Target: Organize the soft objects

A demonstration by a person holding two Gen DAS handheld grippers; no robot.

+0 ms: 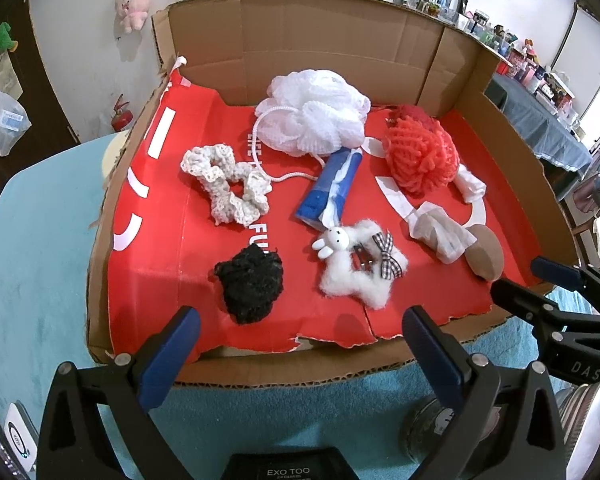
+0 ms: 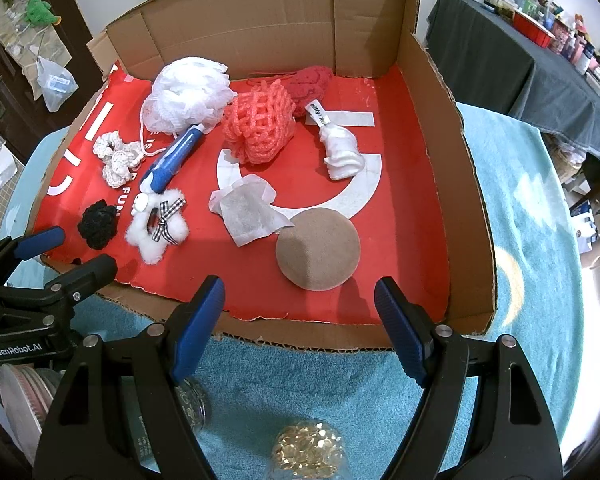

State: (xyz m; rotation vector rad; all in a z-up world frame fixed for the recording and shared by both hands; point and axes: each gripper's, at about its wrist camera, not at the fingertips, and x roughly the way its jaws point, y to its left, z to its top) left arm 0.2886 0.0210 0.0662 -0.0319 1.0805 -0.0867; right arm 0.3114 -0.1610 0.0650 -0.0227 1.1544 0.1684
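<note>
Soft objects fluffy, crocheted, netted: white mesh pouf (image 1: 314, 112) largest, round

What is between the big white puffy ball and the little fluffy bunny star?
The blue tube lies between the white bath pouf and the fluffy bunny star. The left wrist view shows it best.

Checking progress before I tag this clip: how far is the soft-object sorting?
Nothing looks sorted yet. The white bath pouf, black scrunchie, fluffy bunny hair clip and tan round sponge lie scattered in the cardboard tray. Left gripper and right gripper are open, empty, outside it. Everything remains.
</note>
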